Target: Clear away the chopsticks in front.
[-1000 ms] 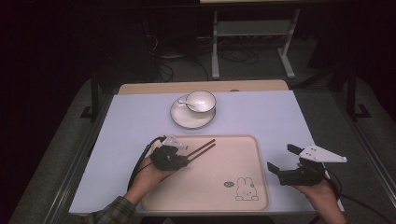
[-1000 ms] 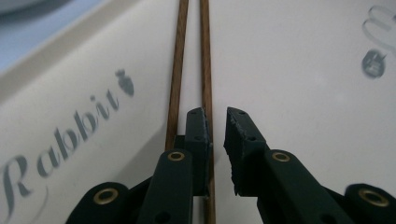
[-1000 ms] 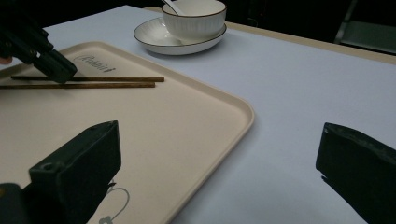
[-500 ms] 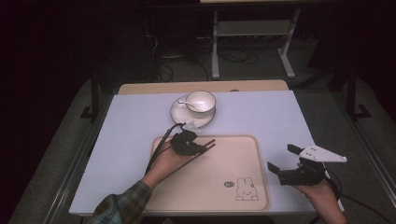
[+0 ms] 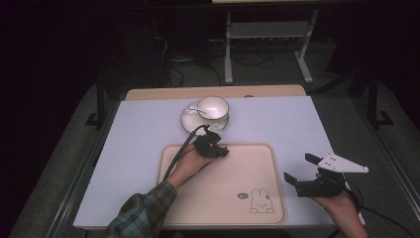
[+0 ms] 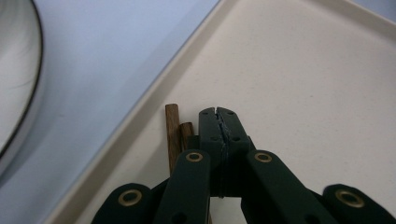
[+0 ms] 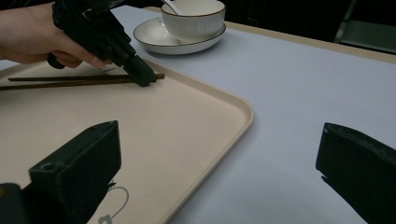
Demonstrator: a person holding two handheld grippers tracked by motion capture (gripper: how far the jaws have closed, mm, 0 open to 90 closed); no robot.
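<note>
We find the left gripper (image 6: 218, 112) with jaws together, empty, tip just beside the chopsticks (image 7: 79, 80) lying on the tray (image 5: 277, 198) near its far rim. Right gripper (image 5: 300, 172) waits agape off the tray. Next: open and straddle the chopsticks.

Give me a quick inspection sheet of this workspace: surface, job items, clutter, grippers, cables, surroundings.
Surface: table with a pale lilac top; beige tray on its near half, rabbit print at its near right corner.
Job's things: chopsticks, a brown pair lying on the tray by its far rim.
Clutter: saucer beyond the tray, bowl on it, spoon in the bowl.
Grippers: left gripper jaws shut, beside the chopstick tips, not on them. Right gripper open, over the table right of the tray.
Cables: black cable trailing from the left gripper.
Surroundings: dark floor, metal rack behind.
</note>
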